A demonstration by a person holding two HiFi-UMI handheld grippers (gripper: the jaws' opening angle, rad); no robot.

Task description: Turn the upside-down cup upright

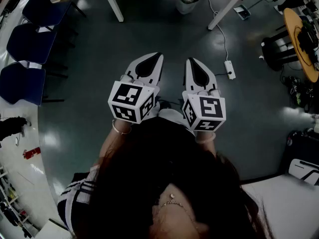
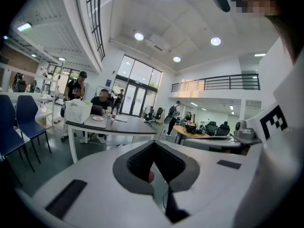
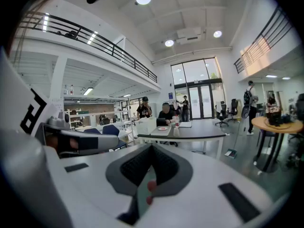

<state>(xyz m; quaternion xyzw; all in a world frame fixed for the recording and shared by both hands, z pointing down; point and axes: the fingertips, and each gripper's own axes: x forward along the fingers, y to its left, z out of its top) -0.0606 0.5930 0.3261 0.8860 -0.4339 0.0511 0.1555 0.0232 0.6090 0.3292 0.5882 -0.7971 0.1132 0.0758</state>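
"Cup first: can we place it anywhere?"

"No, we find it in none of our three views. In the head view we hold both tools out in front of the body, side by side over the dark floor. The left gripper and the right gripper point forward and a little down, tips leaning slightly toward each other, and both are clenched. A bracelet shows on our left wrist."

"And around us there?"

"Blue chairs line the left edge. A waste bin stands under a white-legged table at the top, a power strip lies on the floor to the right, and a round wooden table sits at the far right."

"The left gripper view?"

"Our jaws are pressed together on themselves. Beyond them stands a dark-topped table with a white basket, a seated person and a standing person."

"The right gripper view?"

"Jaws closed tight here too. Ahead we see that table, the seated person, glass doors, and the round table to the right."
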